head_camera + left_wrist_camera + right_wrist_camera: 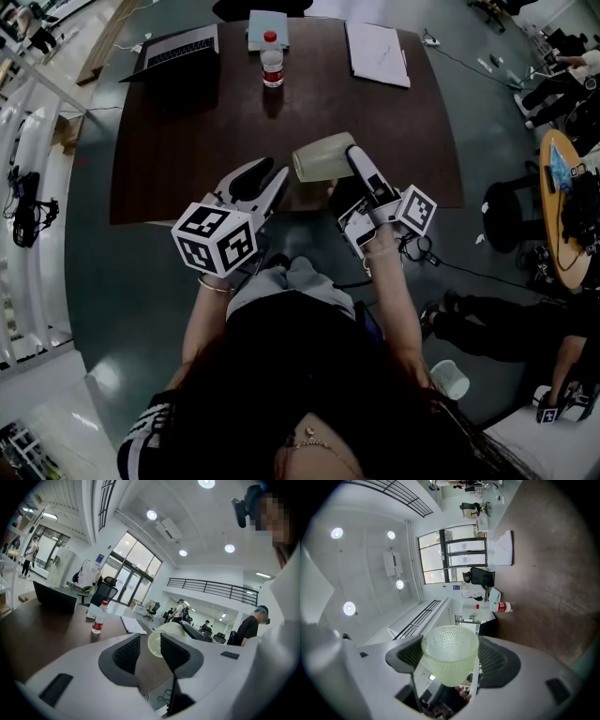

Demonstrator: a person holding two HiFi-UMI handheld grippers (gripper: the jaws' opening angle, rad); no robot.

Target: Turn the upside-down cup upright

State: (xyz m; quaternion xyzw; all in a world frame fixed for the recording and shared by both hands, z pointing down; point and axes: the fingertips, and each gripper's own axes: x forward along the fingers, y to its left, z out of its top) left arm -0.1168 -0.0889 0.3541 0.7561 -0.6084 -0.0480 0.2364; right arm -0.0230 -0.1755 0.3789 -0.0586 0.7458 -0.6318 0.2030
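Bottle (272, 59), laptop (178, 49), papers (377, 52) (beyond cup (322, 157))

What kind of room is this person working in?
Probably an open-plan office or lab: a dark wooden table with a laptop, papers and a water bottle, an office chair beyond, and large glass doors.

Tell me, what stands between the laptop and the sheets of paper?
A red-capped water bottle, with a pale book behind it, seen in the head view.

no legible text, bottle (272, 61) label too small
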